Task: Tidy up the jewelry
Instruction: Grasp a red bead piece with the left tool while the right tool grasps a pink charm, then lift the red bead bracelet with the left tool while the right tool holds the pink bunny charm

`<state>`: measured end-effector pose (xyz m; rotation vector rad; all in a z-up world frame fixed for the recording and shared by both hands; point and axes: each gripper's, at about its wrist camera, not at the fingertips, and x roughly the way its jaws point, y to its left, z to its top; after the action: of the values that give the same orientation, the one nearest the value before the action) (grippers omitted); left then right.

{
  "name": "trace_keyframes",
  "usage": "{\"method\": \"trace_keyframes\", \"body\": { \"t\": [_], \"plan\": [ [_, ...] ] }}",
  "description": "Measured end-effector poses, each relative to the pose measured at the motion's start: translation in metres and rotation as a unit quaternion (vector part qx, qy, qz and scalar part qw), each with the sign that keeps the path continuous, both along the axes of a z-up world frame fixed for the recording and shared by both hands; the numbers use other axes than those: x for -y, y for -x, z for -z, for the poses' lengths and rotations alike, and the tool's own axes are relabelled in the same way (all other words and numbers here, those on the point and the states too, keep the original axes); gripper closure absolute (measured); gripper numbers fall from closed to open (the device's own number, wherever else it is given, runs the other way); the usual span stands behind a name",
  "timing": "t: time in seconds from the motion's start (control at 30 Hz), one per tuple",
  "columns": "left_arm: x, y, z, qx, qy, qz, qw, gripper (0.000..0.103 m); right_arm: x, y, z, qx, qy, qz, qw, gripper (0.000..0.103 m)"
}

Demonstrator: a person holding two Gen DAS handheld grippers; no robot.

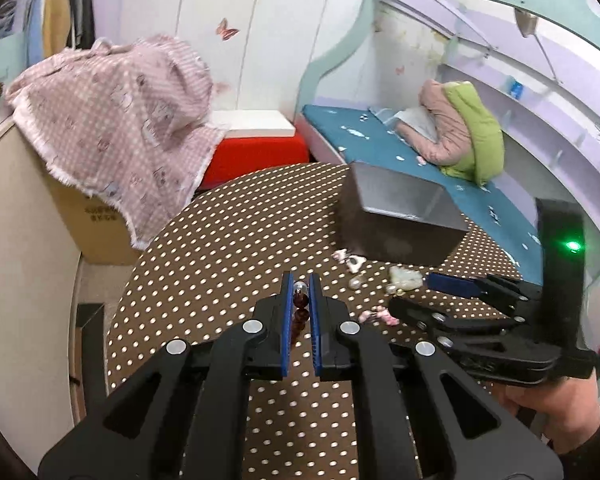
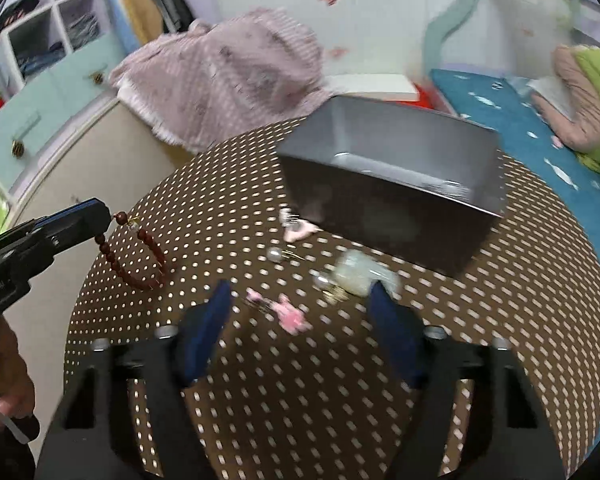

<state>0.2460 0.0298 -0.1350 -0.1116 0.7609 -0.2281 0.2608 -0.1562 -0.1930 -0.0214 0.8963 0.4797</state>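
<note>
Nearest us, the left gripper [image 1: 300, 280] is pinched tight on a red bracelet [image 2: 136, 256]; in the right view the beads hang in a loop from its tips, clear of the dotted worktop [image 1: 220, 240]. The right gripper [image 2: 300, 292] stands about half open with nothing between its pads; the blur makes any contact hard to judge, but we see none.

We read the step as two moves running together: the left hand carrying the bracelet toward the grey box [image 2: 388, 200], the right hand coming down for the next loose piece.

The relation that matters to us is the right one. The pink piece [image 2: 284, 312] lies just ahead of the right gripper, between its two fingers and a little toward the left finger. Its long axis runs slantwise across the gap rather than along it, so we judge a small roll of the wrist would help before closing. The pale green piece [image 2: 356, 272] sits just beside the right finger, with a pearl [image 2: 274, 255] further ahead toward the box.

For the bracelet, the box lies ahead and to the right of the left gripper, its open top facing us. The right hand is nearer the loose pieces, the left freer to reach the box.
</note>
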Motion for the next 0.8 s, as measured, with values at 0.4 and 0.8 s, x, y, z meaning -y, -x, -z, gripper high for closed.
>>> {"method": "trace_keyframes", "body": {
  "t": [0.4,0.8],
  "plan": [
    [-0.011,0.001,0.006,-0.003,0.006,-0.013,0.9999,0.095,-0.029,-0.025,0.021,0.010,0.041,-0.039,0.998,0.082],
    [-0.008,0.002,0.003,0.000,0.007,-0.012,0.9999,0.095,-0.031,-0.032,0.020,0.024,0.050,-0.045,0.997,0.090]
  ]
}}
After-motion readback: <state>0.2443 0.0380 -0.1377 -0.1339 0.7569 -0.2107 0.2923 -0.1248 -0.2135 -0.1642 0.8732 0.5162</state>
